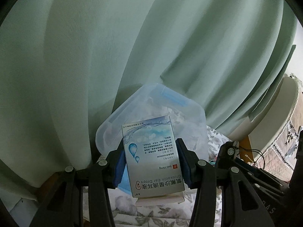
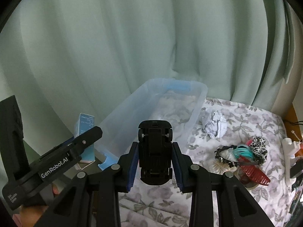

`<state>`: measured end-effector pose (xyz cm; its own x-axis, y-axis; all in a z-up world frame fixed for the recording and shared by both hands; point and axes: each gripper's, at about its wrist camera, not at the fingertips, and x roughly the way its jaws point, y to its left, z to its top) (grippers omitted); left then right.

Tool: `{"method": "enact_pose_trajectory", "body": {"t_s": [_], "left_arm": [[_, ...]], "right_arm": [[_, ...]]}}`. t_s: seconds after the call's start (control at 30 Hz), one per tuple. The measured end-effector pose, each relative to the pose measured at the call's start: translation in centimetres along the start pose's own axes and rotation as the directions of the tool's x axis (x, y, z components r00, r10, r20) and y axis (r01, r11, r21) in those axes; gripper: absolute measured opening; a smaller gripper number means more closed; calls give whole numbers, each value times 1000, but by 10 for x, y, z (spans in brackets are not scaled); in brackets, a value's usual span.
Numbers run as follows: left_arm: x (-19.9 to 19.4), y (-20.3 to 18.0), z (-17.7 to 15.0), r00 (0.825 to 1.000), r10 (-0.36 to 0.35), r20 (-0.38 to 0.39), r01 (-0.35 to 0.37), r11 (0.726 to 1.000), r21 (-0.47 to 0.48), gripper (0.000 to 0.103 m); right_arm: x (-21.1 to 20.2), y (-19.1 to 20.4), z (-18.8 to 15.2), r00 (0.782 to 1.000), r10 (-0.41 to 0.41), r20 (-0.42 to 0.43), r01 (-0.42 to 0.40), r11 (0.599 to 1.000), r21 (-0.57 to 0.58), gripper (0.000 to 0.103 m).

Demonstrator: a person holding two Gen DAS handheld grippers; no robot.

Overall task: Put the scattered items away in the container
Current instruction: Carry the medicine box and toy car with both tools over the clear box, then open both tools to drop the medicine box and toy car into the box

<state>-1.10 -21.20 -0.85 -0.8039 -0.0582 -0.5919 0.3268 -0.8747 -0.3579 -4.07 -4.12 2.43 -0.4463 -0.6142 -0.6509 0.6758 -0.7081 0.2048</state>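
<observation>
A pale green curtain [image 2: 132, 47] hung behind a floral cloth [image 2: 236, 117], and a wooden edge [image 2: 289, 117] showed at the right.

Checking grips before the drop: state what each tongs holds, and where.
Left tongs clamp the ear drops box by its long side edges. Right tongs clamp the black toy car, underside showing, by its flanks.
</observation>
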Motion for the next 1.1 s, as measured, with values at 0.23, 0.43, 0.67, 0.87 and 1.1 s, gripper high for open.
{"method": "enact_pose_trajectory", "body": {"t_s": [0.23,0.43,0.67,0.87,1.1], "left_arm": [[21,1,4,999,11,-38,-11,1000,4,51],[37,0,6,998,18,-67,-17,1000,6,51],[44,-3,11,997,25,-79,-24,1000,12,50],[42,-6,19,996,29,-85,-28,1000,12,51],[31,-13,31,997,47,-65,-46,999,18,58]], "right_arm": [[25,0,5,999,9,-37,-8,1000,5,36],[42,-2,9,998,6,-57,-5,1000,22,36],[55,-2,16,997,20,-72,-19,1000,20,37],[57,3,27,998,22,-51,-23,1000,-7,44],[45,-3,37,1000,11,-22,-10,1000,19,56]]}}
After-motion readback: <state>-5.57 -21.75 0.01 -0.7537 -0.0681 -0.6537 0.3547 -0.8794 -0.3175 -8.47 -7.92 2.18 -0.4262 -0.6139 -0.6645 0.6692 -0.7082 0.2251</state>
